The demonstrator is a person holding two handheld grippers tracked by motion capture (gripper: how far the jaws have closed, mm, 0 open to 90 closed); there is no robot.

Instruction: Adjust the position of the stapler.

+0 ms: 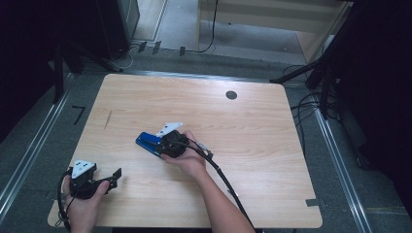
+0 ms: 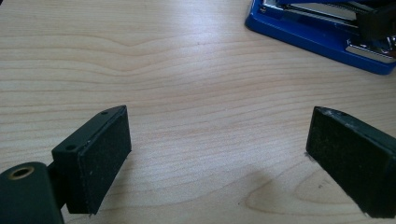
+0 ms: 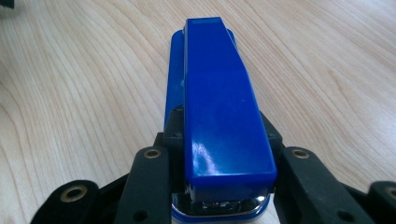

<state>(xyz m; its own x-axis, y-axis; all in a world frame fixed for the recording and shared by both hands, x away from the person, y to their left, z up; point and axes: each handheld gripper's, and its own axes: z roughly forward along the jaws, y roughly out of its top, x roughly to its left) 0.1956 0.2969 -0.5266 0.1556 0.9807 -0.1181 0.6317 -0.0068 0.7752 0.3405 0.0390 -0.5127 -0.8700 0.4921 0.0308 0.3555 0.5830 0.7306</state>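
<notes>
High view shows a light wooden surface point(image 1: 252, 126) with rounded corners, and a small dark round spot point(image 1: 231, 95) lies near its far edge. Around the surface are grey floor, metal rails and black cables. A blue plastic stapler with a shiny metal base point(image 1: 148, 142) lies flat near the middle of the surface.

The right gripper point(image 1: 171, 143) is closed on the rear end of the blue stapler; in the right gripper view the black jaws press on both sides of its body point(image 3: 219, 102), and the stapler points away from the camera. The right hand point(image 1: 187, 156) reaches forward from the bottom edge, with the cable trailing back along the forearm.

The left gripper point(image 1: 109, 178) rests at the near left corner, held by the left hand point(image 1: 82, 201). Its jaws stand wide apart over bare wood, with nothing between them. In the left gripper view the stapler point(image 2: 322, 32) is well apart, at the upper right.
</notes>
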